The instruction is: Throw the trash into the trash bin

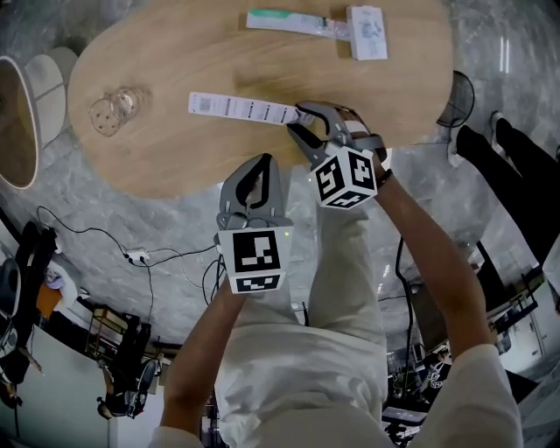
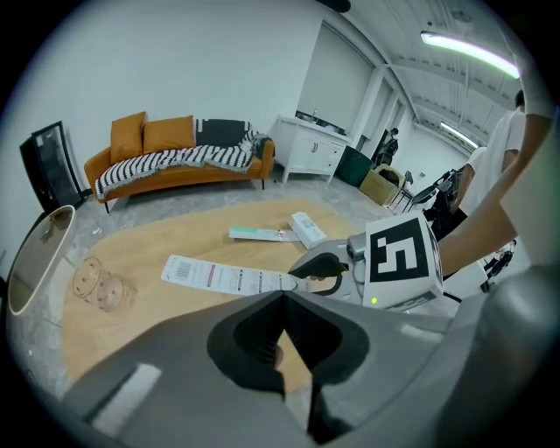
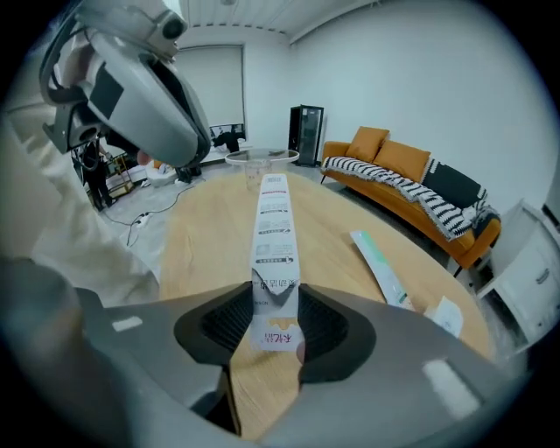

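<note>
Table (image 1: 175,157), head view: paper strip (image 1: 241,108) crosswise mid-table, right end between the jaws of right gripper (image 1: 308,122). Cup (image 1: 114,109) left of strip. Long packet (image 1: 284,22) at far edge, small box (image 1: 367,32) just right of it. Left gripper (image 1: 258,179) over near edge

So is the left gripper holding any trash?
No, the left gripper has its fingers shut together with nothing between them.

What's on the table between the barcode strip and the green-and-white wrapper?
Nothing: only bare tabletop lies between the barcode strip and the green-and-white wrapper, as the head view shows.
</note>
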A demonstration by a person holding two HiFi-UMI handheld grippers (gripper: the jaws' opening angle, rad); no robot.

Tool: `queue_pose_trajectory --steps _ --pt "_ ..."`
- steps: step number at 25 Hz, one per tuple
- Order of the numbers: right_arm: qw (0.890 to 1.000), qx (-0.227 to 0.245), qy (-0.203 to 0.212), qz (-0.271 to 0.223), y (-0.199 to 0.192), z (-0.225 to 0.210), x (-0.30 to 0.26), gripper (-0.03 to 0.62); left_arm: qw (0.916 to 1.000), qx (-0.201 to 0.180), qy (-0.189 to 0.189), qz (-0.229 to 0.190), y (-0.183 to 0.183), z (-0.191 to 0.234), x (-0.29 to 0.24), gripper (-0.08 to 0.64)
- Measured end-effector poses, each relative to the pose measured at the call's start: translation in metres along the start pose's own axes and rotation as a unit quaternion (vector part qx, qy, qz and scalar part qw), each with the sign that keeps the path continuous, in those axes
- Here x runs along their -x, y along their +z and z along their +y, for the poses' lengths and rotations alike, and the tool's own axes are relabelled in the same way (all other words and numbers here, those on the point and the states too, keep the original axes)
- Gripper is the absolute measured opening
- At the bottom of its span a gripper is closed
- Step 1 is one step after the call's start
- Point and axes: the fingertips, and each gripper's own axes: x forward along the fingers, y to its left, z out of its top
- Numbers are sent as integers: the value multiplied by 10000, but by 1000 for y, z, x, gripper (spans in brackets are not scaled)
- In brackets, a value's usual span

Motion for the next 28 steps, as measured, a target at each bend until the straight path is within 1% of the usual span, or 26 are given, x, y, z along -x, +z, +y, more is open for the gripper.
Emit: queue_pose_trajectory --steps 3,10,15,18,23,28 --pt "9999 -65 -36 -96 -11 -9 16 187 9999 -127 -54 -16 10 -21 -9 0" --pt "9985 -329 -325 -278 -37 -38 59 187 9990 -382 -224 13 23 -69 -28 0" --pt "9958 -628 -545 -371 -59 -54 89 187 9973 -633 -378 42 33 -104 -37 0" --pt "9936 -797 -695 -402 -79 -66 103 187 9961 -759 -452 48 39 -124 -51 0" --pt "9855 -1205 -1088 -502 -111 -84 131 187 9935 -982 -566 88 42 -158 -68 0" --pt "9726 -1570 -1606 -594 -146 -106 175 187 9892 -1268 -722 127 51 -202 -81 0"
